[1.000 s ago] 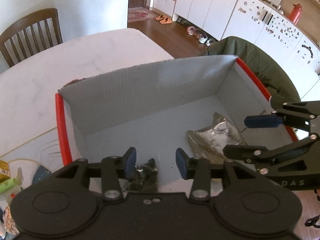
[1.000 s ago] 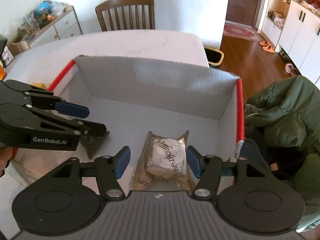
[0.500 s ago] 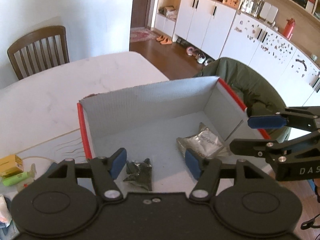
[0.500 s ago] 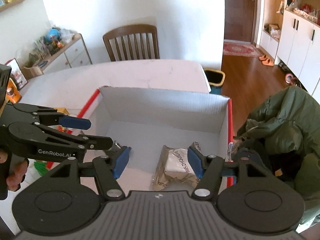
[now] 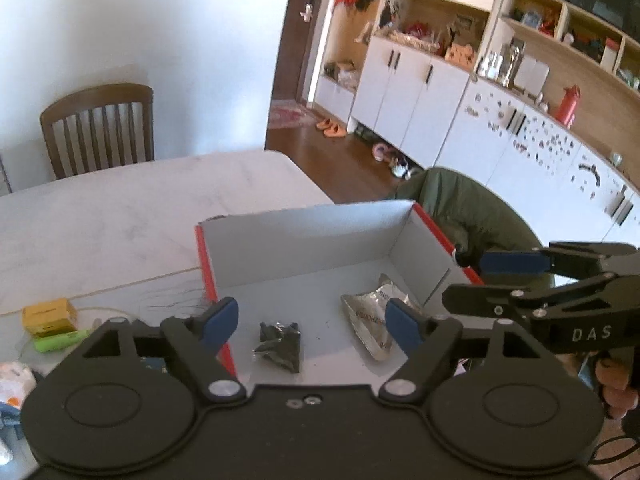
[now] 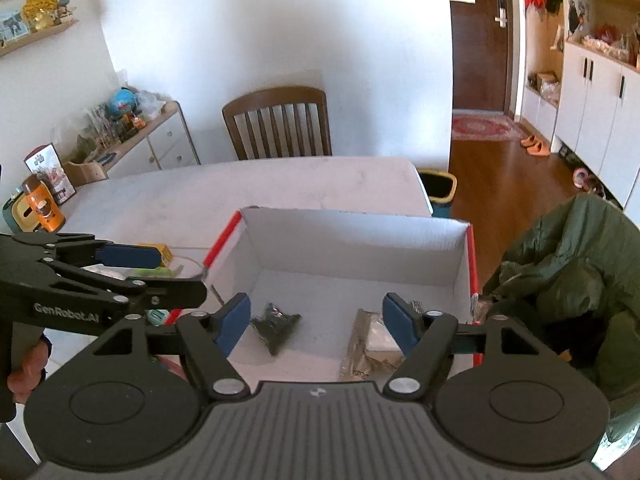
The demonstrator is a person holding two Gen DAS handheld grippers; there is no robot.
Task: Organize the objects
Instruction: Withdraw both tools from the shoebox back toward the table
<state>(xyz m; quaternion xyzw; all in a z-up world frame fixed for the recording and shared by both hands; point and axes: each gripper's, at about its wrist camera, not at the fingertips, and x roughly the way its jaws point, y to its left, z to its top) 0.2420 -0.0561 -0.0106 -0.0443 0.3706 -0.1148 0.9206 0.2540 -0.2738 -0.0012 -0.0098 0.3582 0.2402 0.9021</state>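
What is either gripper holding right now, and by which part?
Nothing. The left gripper and right gripper are both open and empty; the dark packet and silver pouch lie in the box.

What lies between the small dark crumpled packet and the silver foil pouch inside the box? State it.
Nothing: only bare grey floor of the red-edged cardboard box separates the small dark crumpled packet from the silver foil pouch, shown in both wrist views.

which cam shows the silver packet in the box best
The left wrist view: the silver packet lies mostly in the open on the box floor. In the right wrist view, the right tool's finger covers part of it.
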